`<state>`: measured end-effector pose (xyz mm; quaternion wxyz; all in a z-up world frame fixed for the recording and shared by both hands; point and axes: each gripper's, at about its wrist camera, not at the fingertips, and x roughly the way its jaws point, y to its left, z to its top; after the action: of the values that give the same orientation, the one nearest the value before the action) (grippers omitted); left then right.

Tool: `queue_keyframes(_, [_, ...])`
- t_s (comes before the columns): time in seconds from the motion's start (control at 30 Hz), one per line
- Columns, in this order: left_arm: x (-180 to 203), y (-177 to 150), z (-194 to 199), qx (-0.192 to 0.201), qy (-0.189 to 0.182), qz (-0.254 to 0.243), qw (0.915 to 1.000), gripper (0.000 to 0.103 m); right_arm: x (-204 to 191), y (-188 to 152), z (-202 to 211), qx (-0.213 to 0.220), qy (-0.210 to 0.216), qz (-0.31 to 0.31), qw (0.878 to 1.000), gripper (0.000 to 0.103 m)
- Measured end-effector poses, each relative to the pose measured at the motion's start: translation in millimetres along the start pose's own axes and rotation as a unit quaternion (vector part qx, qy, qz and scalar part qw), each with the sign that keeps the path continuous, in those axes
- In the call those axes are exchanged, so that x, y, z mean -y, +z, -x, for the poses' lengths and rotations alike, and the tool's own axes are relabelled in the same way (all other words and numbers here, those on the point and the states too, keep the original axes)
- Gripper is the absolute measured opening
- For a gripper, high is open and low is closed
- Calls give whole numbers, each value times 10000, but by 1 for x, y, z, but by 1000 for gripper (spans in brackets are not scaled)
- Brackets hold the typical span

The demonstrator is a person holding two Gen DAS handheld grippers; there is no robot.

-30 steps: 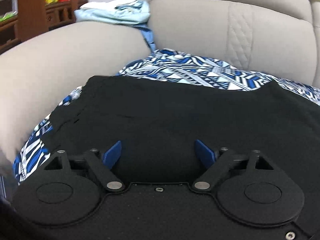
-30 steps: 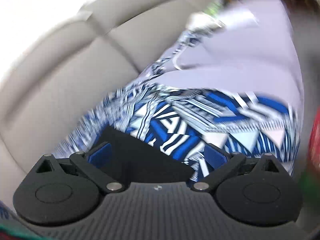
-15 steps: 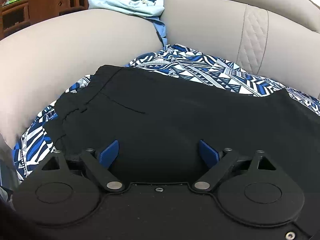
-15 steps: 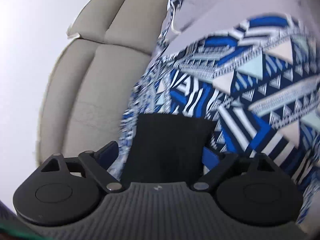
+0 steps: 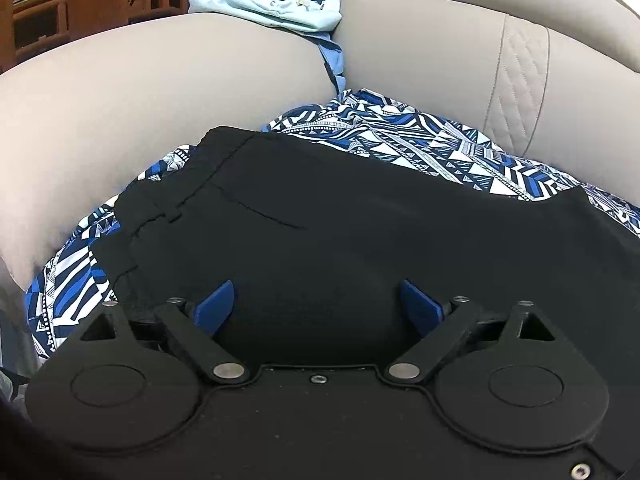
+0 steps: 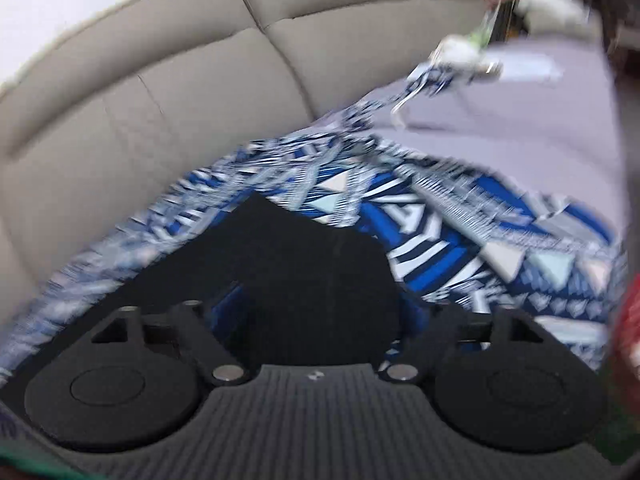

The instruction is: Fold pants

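Black pants (image 5: 340,232) lie spread on a blue-and-white patterned cloth (image 5: 420,144) on a beige sofa. The waistband end is at the left in the left wrist view. My left gripper (image 5: 318,304) is open, low over the pants' near edge, with black fabric between its blue fingers. In the right wrist view, which is blurred, a corner of the pants (image 6: 304,264) lies between the fingers of my right gripper (image 6: 320,312), which is open. The patterned cloth (image 6: 440,220) lies beyond that corner.
A beige sofa armrest (image 5: 140,100) rises at the left and the backrest (image 5: 480,60) stands behind. Light blue clothes (image 5: 276,8) lie on top of the armrest. Wooden furniture (image 5: 80,0) stands far left. A pale purple cushion (image 6: 520,120) lies at the right.
The left view has dropped and shifted, showing more of the pants' waistband end. The right gripper has swung and rotated sharply, with the pants corner staying between its fingers.
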<state>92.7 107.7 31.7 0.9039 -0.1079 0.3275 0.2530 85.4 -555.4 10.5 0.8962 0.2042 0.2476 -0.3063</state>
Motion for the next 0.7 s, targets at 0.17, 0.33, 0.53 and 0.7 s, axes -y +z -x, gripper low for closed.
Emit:
queue_keyframes(0.17, [0,-1,0,35,-2,-21,10000,92,-7,-1,-6,148,-272,230,9993,65])
queue_keyframes(0.33, [1,0,-1,17,21,8,10000,92,-6,7,2,-44,361,-438,9984,16])
queue_keyframes(0.53, [1,-1,-1,25,46,30,10000,92,-75,5,16,-114,1171,-219,9928,16])
queue_keyframes(0.7, [2,3,-2,-90,67,58,9999,92,-216,-48,62,-389,2434,1511,9573,16])
